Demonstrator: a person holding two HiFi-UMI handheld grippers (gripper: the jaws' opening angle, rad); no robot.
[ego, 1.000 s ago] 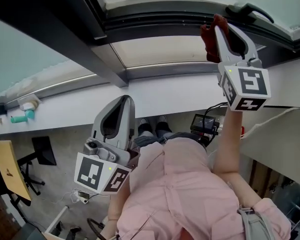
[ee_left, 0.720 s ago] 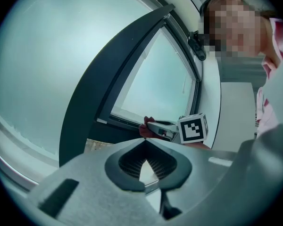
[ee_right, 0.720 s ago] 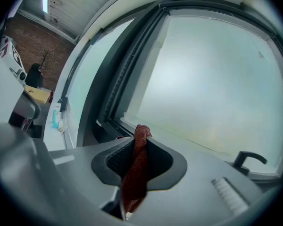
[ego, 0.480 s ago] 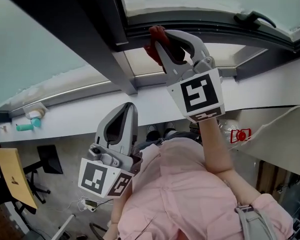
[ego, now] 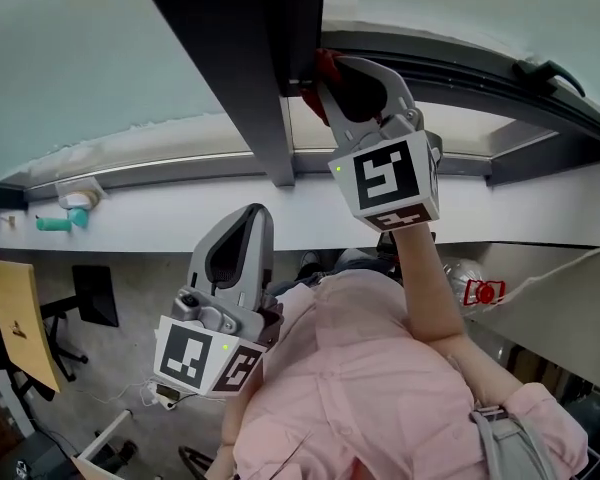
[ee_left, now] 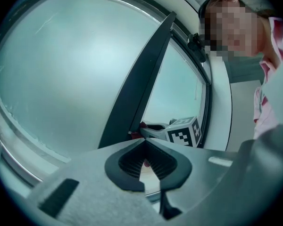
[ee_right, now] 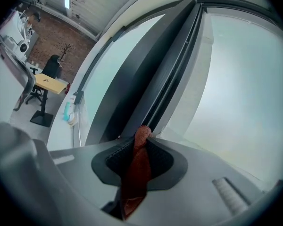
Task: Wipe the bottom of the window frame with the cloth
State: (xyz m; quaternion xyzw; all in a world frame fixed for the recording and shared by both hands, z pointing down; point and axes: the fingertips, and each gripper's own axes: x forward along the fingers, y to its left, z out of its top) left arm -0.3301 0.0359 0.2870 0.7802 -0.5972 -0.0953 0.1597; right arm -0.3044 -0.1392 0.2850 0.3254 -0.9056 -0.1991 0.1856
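Observation:
My right gripper (ego: 323,66) is raised to the dark bottom rail of the window frame (ego: 450,66) and is shut on a red cloth (ego: 325,68). The cloth presses against the rail right where it meets the dark upright mullion (ego: 265,78). In the right gripper view the red cloth (ee_right: 137,166) hangs bunched between the jaws, its tip against the dark window frame (ee_right: 155,95). My left gripper (ego: 252,211) hangs lower, in front of the person's chest, shut with nothing in it. The left gripper view shows the left gripper (ee_left: 144,141) pointing at the glass, with the right gripper (ee_left: 146,128) and red cloth (ee_left: 142,125) beyond.
A window handle (ego: 548,72) sits on the frame to the right. A white sill (ego: 150,220) runs below the glass, with a teal bottle (ego: 56,224) at its left end. Further down are a yellow board (ego: 15,318) and a red-labelled object (ego: 482,293).
My right gripper has slid leftward along the bottom rail with the red cloth, from near the handle to the mullion. The left gripper has stayed put.

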